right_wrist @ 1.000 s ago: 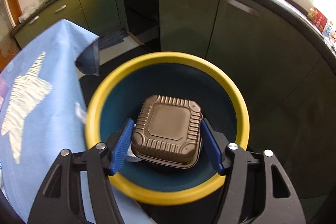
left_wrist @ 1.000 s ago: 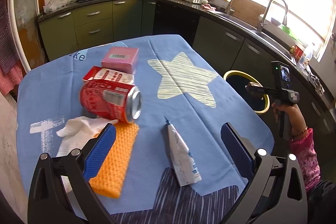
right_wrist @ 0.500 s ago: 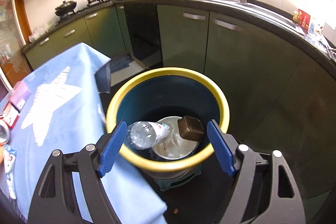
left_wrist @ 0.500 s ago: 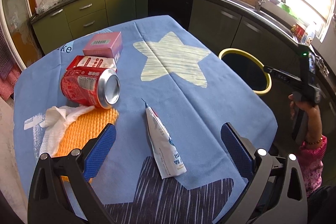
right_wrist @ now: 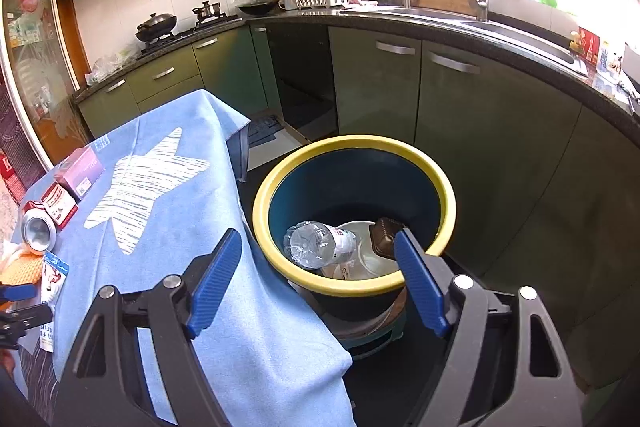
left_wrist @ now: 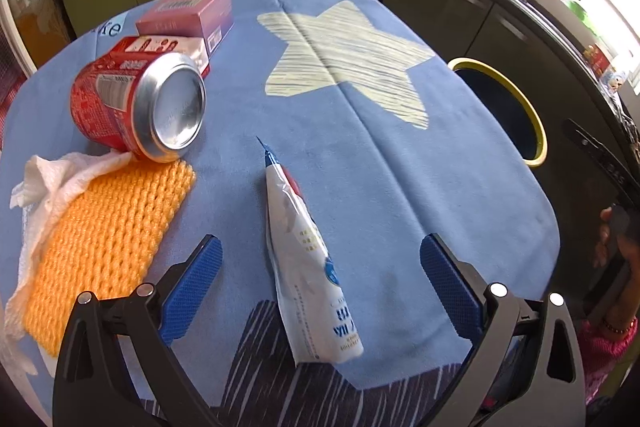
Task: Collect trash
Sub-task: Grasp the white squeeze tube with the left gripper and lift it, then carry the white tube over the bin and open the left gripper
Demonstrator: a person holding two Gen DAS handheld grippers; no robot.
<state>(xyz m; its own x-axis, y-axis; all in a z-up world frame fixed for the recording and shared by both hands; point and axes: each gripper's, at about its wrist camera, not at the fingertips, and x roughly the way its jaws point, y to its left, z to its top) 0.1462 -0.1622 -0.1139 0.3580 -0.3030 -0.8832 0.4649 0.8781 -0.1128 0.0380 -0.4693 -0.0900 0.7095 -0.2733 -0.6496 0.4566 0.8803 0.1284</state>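
**A:** Which piece of trash is lying closest to a claw right now?

**B:** The flattened white-and-blue plastic toothpaste tube [left_wrist: 308,259]. It is lying on the blue star-printed tablecloth [left_wrist: 400,163] near the table's near edge, directly between the spread blue pads of the left gripper [left_wrist: 320,287], which is standing wide open and holding nothing.

**A:** How is its long axis running?

**B:** Roughly straight away from the claw, pointed tip toward the table's middle, broad end nearest the near edge. The pads are facing its two long sides, so I judge that a plain descent and squeeze would be gripping it across its width.

**A:** And the right gripper [right_wrist: 316,279]?

**B:** It is hanging empty, jaws well apart, over the near rim of the yellow-rimmed dark blue trash bin [right_wrist: 424,147] beside the table's right edge, well apart from the tube. The left is plainly nearer.
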